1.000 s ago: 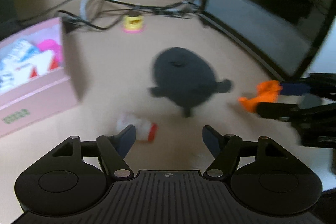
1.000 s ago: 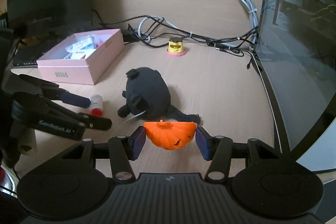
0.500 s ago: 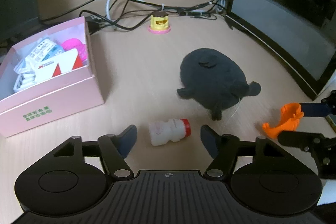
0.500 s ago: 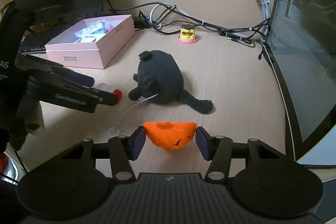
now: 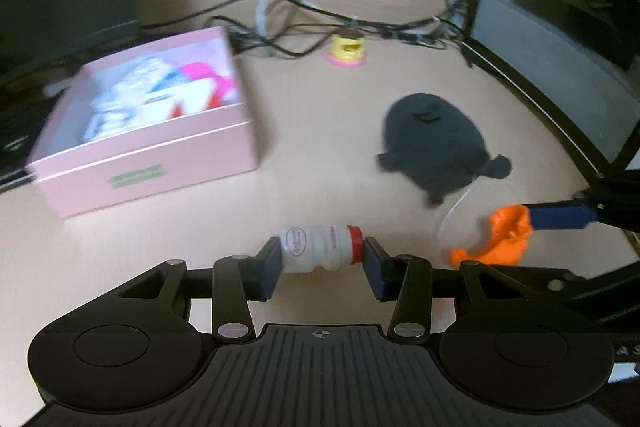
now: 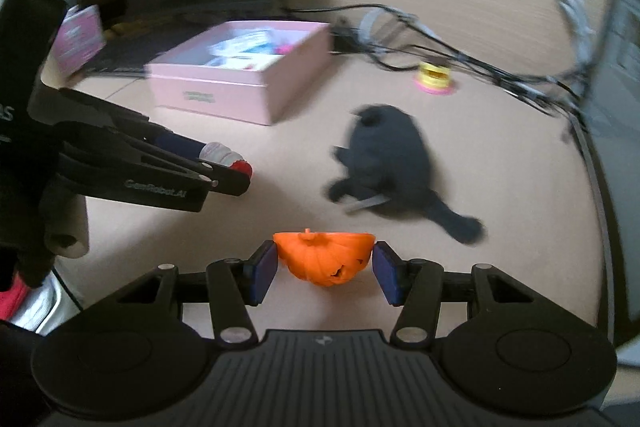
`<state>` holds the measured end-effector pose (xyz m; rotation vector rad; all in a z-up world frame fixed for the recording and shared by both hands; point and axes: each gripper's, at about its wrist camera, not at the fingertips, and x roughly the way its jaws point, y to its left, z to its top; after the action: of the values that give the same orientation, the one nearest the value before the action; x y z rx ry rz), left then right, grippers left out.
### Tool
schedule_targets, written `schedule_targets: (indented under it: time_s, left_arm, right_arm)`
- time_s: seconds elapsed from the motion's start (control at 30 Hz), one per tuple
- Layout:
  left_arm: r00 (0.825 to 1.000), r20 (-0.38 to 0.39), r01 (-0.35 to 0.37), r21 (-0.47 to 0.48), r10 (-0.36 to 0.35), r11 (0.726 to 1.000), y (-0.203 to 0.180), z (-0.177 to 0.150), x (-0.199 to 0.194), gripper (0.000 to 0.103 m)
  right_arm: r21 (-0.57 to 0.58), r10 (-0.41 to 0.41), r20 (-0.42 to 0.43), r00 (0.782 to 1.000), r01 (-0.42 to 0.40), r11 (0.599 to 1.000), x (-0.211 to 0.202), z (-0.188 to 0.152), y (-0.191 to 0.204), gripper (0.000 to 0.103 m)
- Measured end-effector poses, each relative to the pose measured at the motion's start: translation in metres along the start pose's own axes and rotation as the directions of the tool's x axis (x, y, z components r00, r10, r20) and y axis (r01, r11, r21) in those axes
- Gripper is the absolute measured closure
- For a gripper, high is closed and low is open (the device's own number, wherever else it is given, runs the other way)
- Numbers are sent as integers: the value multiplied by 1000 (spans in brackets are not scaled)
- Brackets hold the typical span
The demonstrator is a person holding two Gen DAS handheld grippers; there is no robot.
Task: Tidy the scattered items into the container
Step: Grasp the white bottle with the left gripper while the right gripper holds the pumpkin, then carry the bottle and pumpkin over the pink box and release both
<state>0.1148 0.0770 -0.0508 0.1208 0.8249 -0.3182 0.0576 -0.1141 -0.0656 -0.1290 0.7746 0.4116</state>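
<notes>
The pink box (image 5: 152, 151) holds packets. My left gripper (image 5: 320, 259) has just closed endwise on the bottle (image 5: 320, 253); my right gripper (image 6: 325, 263) pinches the pumpkin (image 6: 325, 259).

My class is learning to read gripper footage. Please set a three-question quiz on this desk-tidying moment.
1. True or false: the left claw is shut on the small bottle.
2. What does the right claw hold? A) black plush toy B) orange pumpkin C) yellow toy
3. Fill in: the pink box is ____ (empty / partly filled).

Key: 1 true; 2 B; 3 partly filled.
</notes>
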Motion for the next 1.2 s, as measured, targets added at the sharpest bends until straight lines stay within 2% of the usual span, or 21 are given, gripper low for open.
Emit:
schedule_targets:
  time_s: [0.27,0.47,0.57,0.7,0.83,0.97,1.1,1.2]
  left_arm:
    - [995,-13,-99,-114,98,989,44,-41,-38,55]
    - [988,34,-145,-180,154,973,75,-43,-62,55]
    - [980,91,-159,-179,177,971,87,-30,-76,55]
    - [960,192,-175,-158,204,972,100,-2,-100,55]
    - [932,286,-192,-132,223,972,111,32,-115,55]
    - [912,342,-204,-106,228,973,122,64,-112,55]
    - [908,361,-191,-99,214,977,134,90,-94,55]
    - [910,363,-172,-110,200,979,141,106,-71,55]
  right_arm:
    - [-157,122,-6,993,-121,980,17,25,53,51]
    - [-213,164,10,986,-158,964,17,47,73,51]
    - [-225,177,55,983,-160,961,9,70,73,51]
    - [-239,166,189,968,-118,964,-18,110,69,51]
    - [-214,152,338,929,-81,973,-51,151,61,51]
    - [-197,141,435,889,-59,979,-72,182,56,51]
    - [-157,111,488,866,-38,987,-82,202,50,51]
    - [-131,81,502,861,-17,991,-83,206,44,51]
